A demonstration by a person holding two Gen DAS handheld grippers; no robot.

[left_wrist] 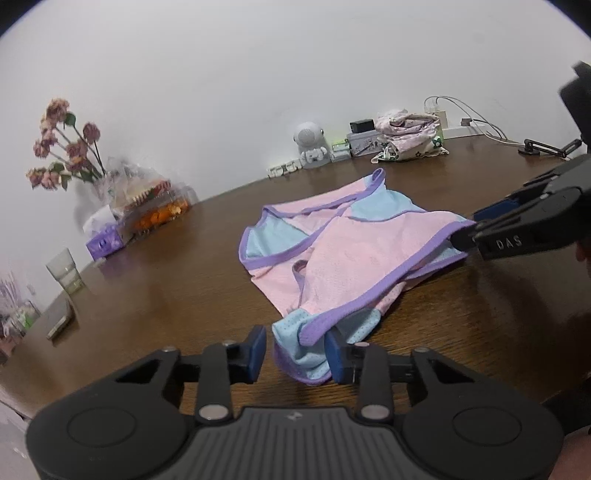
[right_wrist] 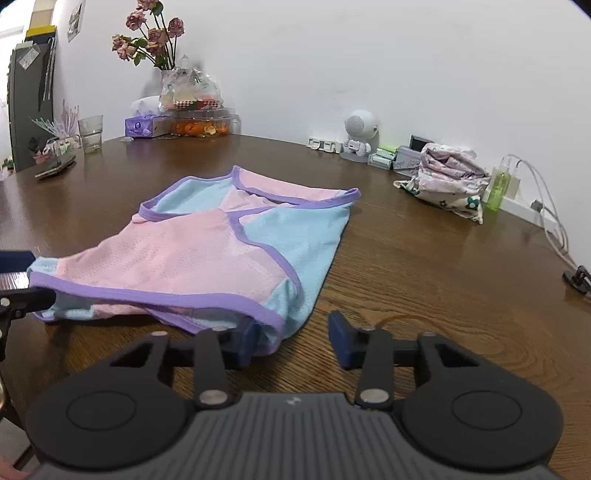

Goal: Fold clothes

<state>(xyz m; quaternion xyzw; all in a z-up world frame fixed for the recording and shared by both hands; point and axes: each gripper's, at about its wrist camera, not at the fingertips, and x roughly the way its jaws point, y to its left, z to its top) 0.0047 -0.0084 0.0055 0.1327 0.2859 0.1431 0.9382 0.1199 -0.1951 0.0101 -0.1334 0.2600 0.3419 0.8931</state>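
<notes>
A pink and light-blue mesh garment with purple trim [left_wrist: 343, 254] lies on the brown wooden table [left_wrist: 166, 280]; it also shows in the right wrist view [right_wrist: 207, 254]. My left gripper [left_wrist: 295, 350] is open, with a blue corner of the garment's hem lying between its fingers. My right gripper [right_wrist: 291, 338] is open at the hem's other corner; the cloth lies against its left finger [right_wrist: 245, 341]. In the left wrist view the right gripper [left_wrist: 469, 230] touches the purple hem from the right.
A folded stack of clothes [right_wrist: 448, 173] sits at the table's back right near a green bottle [right_wrist: 496, 186] and cables. A robot figurine [right_wrist: 360, 134], tissue box [right_wrist: 142, 125], glass [right_wrist: 90, 133], flowers [right_wrist: 151, 33] and fruit box [right_wrist: 201, 125] line the back edge.
</notes>
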